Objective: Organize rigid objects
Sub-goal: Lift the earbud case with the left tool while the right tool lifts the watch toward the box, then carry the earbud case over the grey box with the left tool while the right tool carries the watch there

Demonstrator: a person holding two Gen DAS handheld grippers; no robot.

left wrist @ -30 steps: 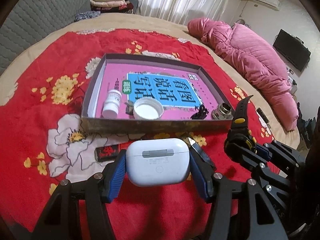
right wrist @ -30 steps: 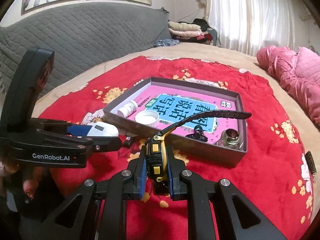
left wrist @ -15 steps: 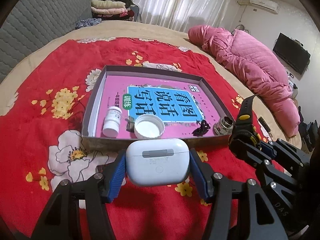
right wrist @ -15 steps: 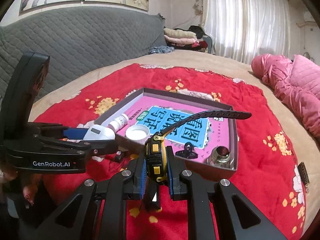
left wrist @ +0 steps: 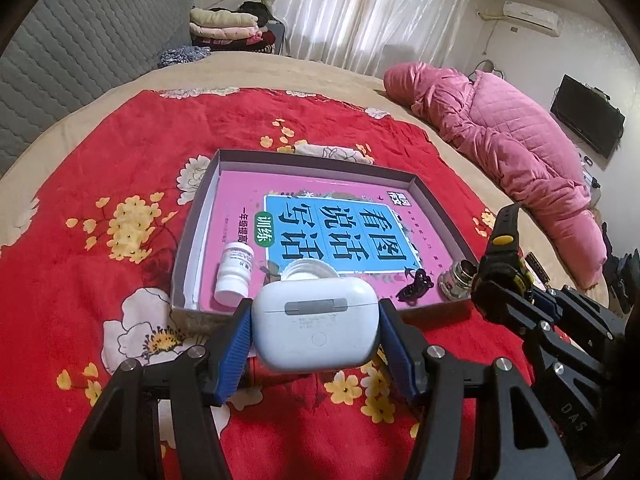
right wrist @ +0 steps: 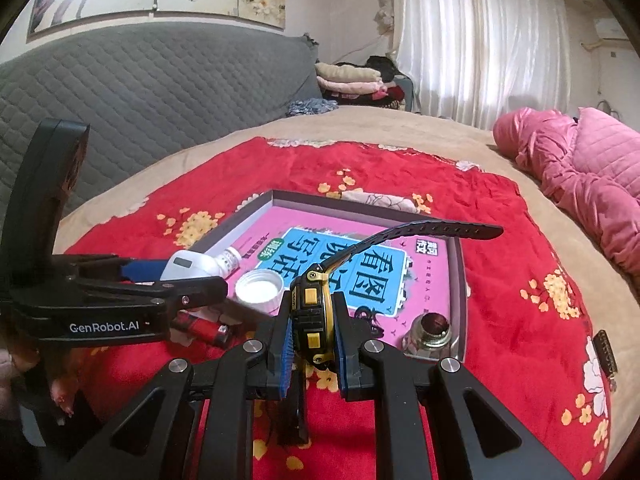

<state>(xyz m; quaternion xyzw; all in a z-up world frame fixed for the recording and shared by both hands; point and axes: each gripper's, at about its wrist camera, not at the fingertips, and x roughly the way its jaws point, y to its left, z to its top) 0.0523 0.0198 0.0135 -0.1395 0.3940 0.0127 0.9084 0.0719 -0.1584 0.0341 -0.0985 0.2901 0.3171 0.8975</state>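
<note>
My left gripper [left wrist: 315,326] is shut on a white earbud case [left wrist: 316,324], held just above the near wall of the grey box [left wrist: 182,236]. My right gripper [right wrist: 311,322] is shut on a black and yellow wristwatch [right wrist: 311,306], whose strap [right wrist: 432,230] arches up over the box. In the left wrist view the watch [left wrist: 502,256] shows at the right. Inside the box lie a pink and blue book [left wrist: 340,232], a white pill bottle [left wrist: 234,272], a white cap [right wrist: 258,290], a black binder clip [left wrist: 414,286] and a small glass jar [right wrist: 430,334].
A red flowered blanket [left wrist: 100,184] covers the bed under the box. A red lighter [right wrist: 204,328] lies on it before the box. A pink quilted coat [left wrist: 508,148] lies at the right. A dark comb [right wrist: 606,350] rests near the blanket's right edge. A grey quilted headboard [right wrist: 152,88] stands behind.
Both grippers have moved closer to the box with their loads still held. The earbud case now overlaps the box's near wall and the white cap in the left wrist view.
</note>
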